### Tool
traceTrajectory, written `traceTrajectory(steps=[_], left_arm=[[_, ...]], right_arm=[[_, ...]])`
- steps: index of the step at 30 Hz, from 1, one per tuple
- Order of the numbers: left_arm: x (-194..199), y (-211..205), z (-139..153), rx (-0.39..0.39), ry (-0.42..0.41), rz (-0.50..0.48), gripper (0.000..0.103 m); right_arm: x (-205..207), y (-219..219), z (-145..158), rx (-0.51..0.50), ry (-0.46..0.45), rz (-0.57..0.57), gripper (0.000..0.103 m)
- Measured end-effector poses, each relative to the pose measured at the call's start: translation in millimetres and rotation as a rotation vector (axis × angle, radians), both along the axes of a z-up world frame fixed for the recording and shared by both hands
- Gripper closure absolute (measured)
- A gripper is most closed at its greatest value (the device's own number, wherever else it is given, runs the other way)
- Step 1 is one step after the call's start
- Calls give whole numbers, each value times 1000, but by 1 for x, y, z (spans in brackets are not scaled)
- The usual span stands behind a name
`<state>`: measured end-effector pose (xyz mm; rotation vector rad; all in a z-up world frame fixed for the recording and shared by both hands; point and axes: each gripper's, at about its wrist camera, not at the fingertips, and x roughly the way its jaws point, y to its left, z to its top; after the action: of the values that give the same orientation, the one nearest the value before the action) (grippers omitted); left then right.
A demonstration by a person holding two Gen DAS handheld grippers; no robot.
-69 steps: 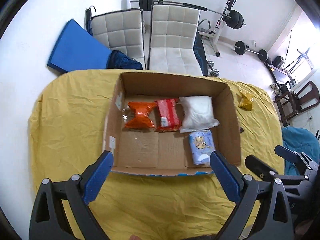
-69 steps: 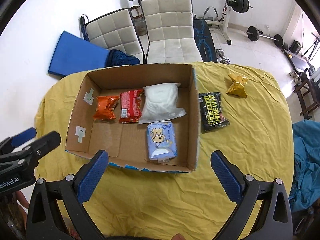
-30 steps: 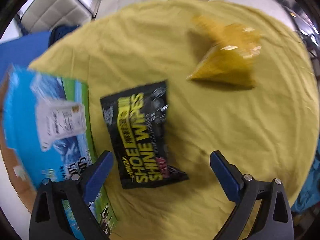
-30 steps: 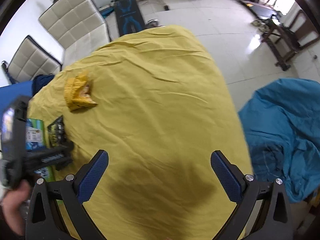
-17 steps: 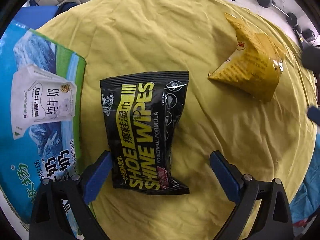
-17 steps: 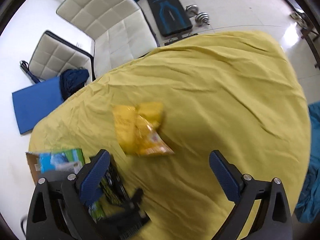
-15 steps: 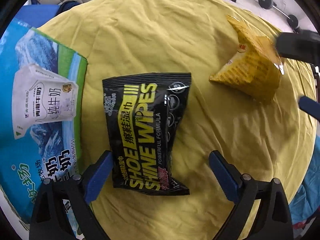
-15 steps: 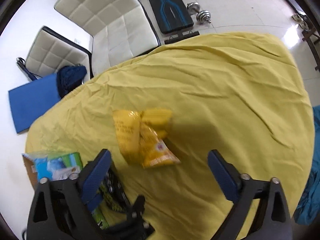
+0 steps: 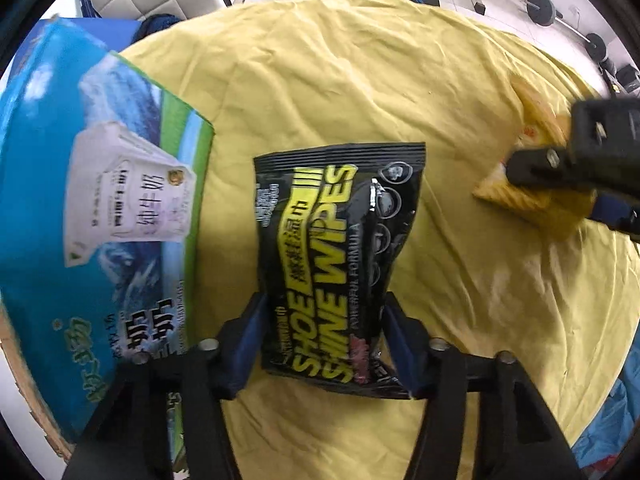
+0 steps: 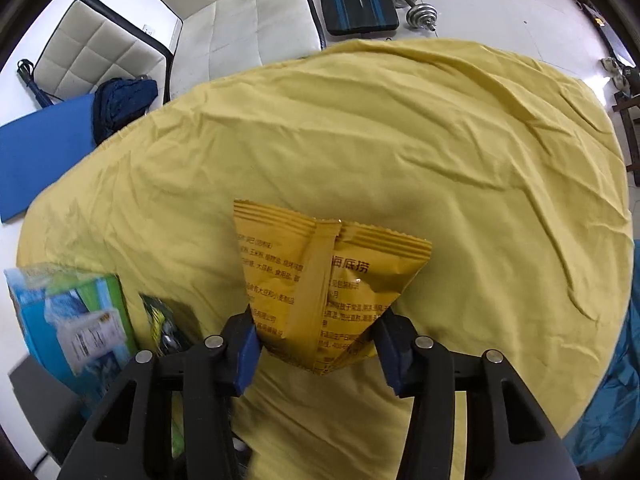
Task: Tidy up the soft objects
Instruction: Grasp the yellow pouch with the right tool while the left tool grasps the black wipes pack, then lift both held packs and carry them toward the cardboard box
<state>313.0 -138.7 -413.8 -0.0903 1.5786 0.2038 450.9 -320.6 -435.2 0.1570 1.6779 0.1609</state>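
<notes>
A black "Shoe Shine Wipes" packet (image 9: 336,248) lies on the yellow tablecloth (image 9: 360,80). My left gripper (image 9: 326,344) is closed onto its near end, one blue pad on each side. A yellow snack bag (image 10: 324,280) sits between the pads of my right gripper (image 10: 320,344), which is shut on its lower end. In the left wrist view the yellow bag (image 9: 532,200) lies at the right, partly hidden by the right gripper's body. The wipes packet (image 10: 168,324) shows at the left of the right wrist view.
The blue and green printed outer wall of the cardboard box (image 9: 100,208) stands just left of the wipes packet; it also shows in the right wrist view (image 10: 76,320). White chairs (image 10: 192,20), a blue mat (image 10: 44,136) and dumbbells (image 10: 416,4) are beyond the table. A blue cloth (image 10: 616,400) lies at the right.
Both grippers came down from above the box onto the packets and closed: the left on the wipes packet, the right on the yellow bag.
</notes>
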Motion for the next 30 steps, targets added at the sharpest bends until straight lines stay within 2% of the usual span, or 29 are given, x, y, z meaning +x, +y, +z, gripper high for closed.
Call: traceTrajectory(steps=[12,21,24,30], left_arm=[[-55,-1,6,-63,-9,-64,54],[-127,-23,7,-94,35,-200,54],[-131,-25,3,-76,34,-224,51],[-119,-26,-4,-77,61,-201,48]], right_arm=[[-82,-58,17,-40,21,52,56],[-168,-85,16,-74,101,98,56],[-176,-90,9,-94,96,56,56],[-175,-99,1,-116,80,-24,55]])
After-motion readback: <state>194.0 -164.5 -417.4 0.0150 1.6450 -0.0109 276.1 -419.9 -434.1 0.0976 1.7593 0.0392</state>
